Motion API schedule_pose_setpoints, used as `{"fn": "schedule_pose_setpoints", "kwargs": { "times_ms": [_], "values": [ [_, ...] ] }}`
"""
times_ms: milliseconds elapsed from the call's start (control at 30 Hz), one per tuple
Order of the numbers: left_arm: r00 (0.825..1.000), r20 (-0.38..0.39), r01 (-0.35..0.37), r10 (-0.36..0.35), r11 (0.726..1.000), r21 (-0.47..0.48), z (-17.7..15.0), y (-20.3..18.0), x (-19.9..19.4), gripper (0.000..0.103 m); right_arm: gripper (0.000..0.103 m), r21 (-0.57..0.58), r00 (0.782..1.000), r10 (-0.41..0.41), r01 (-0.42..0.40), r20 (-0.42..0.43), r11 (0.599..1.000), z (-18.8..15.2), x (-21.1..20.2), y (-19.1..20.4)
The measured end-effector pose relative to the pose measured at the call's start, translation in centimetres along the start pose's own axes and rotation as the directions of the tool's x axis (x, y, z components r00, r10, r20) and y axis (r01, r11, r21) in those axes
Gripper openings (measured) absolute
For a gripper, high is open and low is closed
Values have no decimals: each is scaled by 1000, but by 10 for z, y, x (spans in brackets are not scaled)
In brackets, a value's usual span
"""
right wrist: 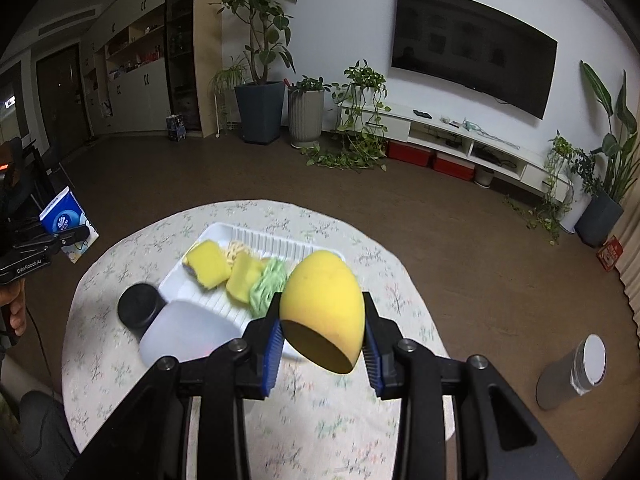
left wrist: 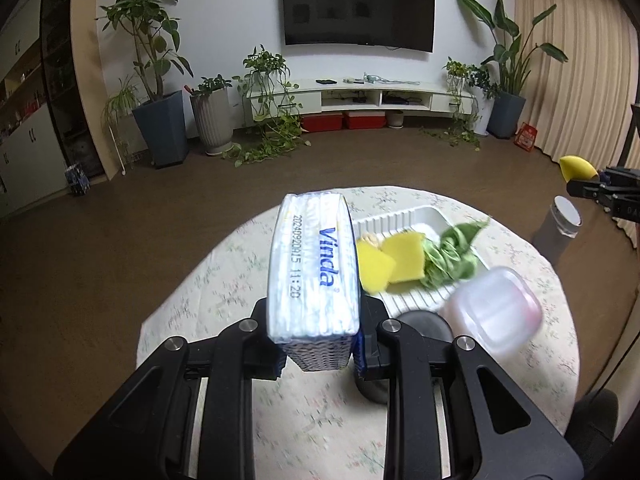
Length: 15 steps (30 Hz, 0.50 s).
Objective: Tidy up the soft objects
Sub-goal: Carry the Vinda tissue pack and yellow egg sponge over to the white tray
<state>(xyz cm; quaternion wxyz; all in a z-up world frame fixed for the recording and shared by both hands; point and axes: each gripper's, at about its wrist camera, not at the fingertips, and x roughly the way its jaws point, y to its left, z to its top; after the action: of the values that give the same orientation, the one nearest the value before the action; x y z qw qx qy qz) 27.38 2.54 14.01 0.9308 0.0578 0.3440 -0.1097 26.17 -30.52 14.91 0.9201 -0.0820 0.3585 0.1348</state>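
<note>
Left gripper [left wrist: 316,344]: clamped on both broad faces of a tissue pack [left wrist: 314,268], which is held above the near-left part of the round table [left wrist: 200,292]; the pack's long edge is pointed away from the camera, and "Vinda" and a printed date are shown on its upper face.
Tissue pack in the right wrist view [right wrist: 66,220]: seen at far left, raised off the table edge, its blue end turned toward the camera.
Black round lid [right wrist: 138,306]: laid on the tablecloth, just beside the tray's near-left corner.
Translucent plastic box [right wrist: 186,334]: placed touching the tray's near edge, next to the black lid.
White ribbed tray [right wrist: 280,246]: set near the table's middle; two yellow sponges [right wrist: 206,264] and a green cloth [right wrist: 270,286] are held in it, side by side.
Right gripper [right wrist: 322,344]: closed on a yellow egg-shaped sponge [right wrist: 322,306] between its blue pads [right wrist: 272,352]; the sponge is carried in the air over the tray's near-right end.
Grey cylinder [right wrist: 572,372]: stood on the floor, well apart from the table on the right.
</note>
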Motion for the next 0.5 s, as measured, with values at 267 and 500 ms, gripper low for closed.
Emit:
{"fn": "schedule_pose_setpoints", "kwargs": {
  "times_ms": [267, 500],
  "values": [
    [998, -56, 16, -15, 1000, 16, 35, 10, 58, 22, 37, -38, 1000, 6, -7, -31, 999, 40, 52, -2],
    [994, -100, 56, -52, 998, 38, 54, 7, 113, 22, 37, -68, 998, 14, -19, -69, 998, 64, 105, -1]
  ]
}}
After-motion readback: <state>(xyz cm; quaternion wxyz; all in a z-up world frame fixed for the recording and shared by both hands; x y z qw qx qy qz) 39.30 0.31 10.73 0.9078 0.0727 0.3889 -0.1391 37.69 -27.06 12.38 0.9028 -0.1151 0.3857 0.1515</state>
